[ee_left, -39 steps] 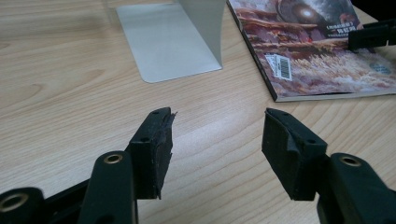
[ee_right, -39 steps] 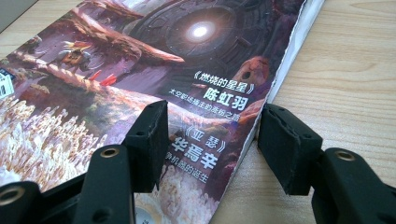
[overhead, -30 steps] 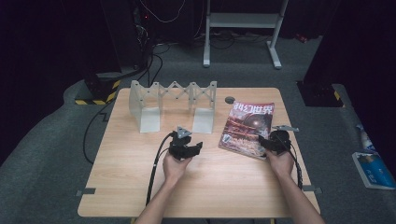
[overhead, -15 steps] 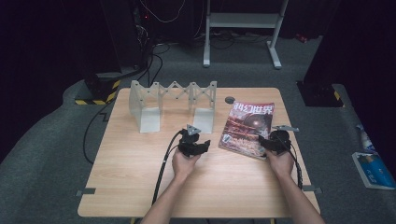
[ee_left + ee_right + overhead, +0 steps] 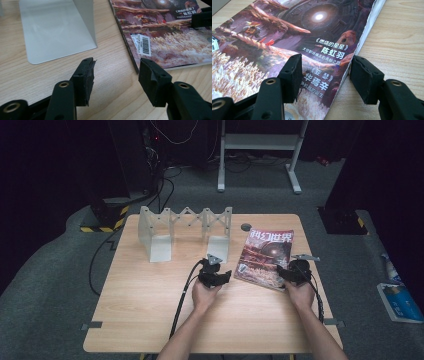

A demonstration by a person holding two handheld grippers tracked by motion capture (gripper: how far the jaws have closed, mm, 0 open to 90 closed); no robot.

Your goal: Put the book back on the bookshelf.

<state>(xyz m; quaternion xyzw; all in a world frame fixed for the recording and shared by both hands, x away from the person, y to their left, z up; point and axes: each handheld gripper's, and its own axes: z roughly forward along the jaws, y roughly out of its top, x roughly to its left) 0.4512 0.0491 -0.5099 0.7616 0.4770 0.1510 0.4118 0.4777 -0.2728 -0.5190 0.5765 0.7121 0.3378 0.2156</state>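
A magazine with a dark red fantasy cover lies flat on the right half of the wooden table. My left gripper is low over the wood just left of the magazine's spine. In the left gripper view the gripper is open; its jaws have just been closing a little, with only bare table between them and the magazine ahead to the right. My right gripper is open and straddles the magazine's near right edge. In the right gripper view, one jaw is over the cover and the other over the wood.
A white expanding file rack stands at the back of the table; its nearest divider plate is just ahead-left of the left gripper. A small dark round object lies behind the magazine. Cables trail off the table's front.
My left hand has moved right and a little down, bringing its gripper close to the magazine's left edge. The right hand and the magazine have stayed put.
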